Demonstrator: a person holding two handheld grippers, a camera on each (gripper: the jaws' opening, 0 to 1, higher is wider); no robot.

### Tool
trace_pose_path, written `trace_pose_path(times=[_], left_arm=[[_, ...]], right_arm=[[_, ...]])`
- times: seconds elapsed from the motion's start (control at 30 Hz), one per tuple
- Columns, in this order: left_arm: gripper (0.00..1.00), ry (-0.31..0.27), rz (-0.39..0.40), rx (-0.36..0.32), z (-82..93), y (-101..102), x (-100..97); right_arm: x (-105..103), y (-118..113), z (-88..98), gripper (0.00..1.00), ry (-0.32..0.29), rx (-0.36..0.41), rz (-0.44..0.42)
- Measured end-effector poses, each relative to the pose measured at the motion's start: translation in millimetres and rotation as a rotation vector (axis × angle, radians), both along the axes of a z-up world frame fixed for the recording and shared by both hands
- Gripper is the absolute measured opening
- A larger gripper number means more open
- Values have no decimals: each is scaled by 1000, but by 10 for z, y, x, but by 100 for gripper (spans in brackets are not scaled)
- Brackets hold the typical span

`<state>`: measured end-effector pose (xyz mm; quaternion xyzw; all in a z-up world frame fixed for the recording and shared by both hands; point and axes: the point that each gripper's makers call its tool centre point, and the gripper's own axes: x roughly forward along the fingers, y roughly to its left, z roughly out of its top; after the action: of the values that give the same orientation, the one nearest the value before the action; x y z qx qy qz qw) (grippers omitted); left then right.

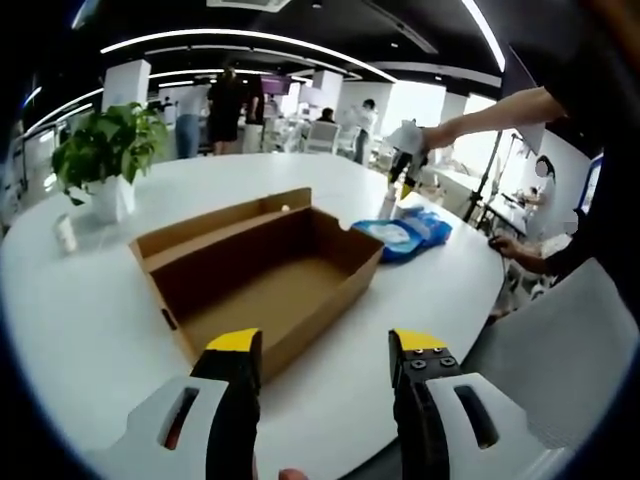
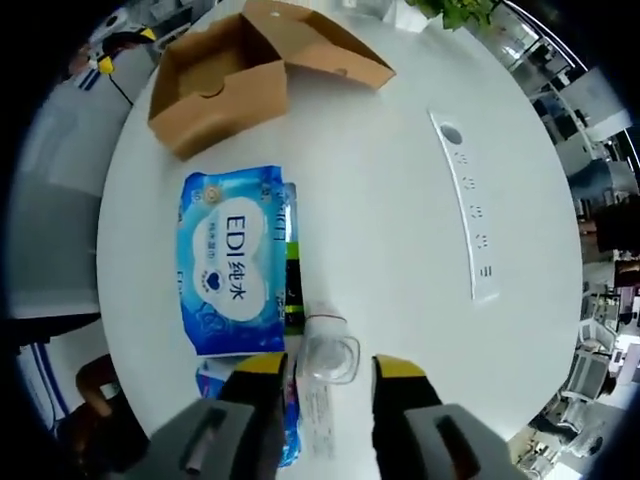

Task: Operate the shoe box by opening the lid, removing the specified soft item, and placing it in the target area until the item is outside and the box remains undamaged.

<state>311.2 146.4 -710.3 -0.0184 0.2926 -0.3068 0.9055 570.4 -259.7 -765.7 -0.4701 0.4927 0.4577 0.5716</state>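
The brown cardboard shoe box [image 1: 262, 275] lies open on the round white table [image 1: 80, 300], its lid folded back and its inside bare. My left gripper [image 1: 325, 365] stands open just short of the box's near corner. A blue pack of wet wipes [image 1: 405, 232] lies on the table right of the box. My right gripper [image 1: 405, 165] hangs above that pack on a person's outstretched arm. From there the wipes pack [image 2: 235, 260] lies flat below, with the box [image 2: 245, 75] beyond it. The right gripper [image 2: 328, 378] is open over a clear bottle [image 2: 328, 355].
A potted plant [image 1: 105, 150] stands at the table's far left. A white power strip [image 2: 468, 205] lies along the table right of the wipes. A second blue pack [image 2: 215, 385] and a green-black strip [image 2: 293, 280] lie by the wipes. People stand in the background; one sits at the table's right.
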Motion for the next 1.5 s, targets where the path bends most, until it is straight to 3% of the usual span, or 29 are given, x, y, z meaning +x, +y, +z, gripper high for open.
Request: trace_pose_path(times=[0.33,0.63,0.93,1.03,1.17,1.5], left_arm=[[52,-8,-19,-10,65,6,24],[52,-21,-33,-31,167,-1,17],[52,-29,-43,-39,255,22,-68],[52,-35,-45,-34,294,37,-87],[52,-44,-41,-45,360,63,-102],[52,-56,-32,-62,427,100,-141]], right_arm=[[-93,-80,212,32,-35,91,-138],[-185,-105,439,33,-110,285,-361],[-321,20,658,34,-188,539,-556],[-440,114,732,35,-201,609,-598],[-628,257,788,36,-166,698,-639],[-859,383,914,39,-182,817,-697]])
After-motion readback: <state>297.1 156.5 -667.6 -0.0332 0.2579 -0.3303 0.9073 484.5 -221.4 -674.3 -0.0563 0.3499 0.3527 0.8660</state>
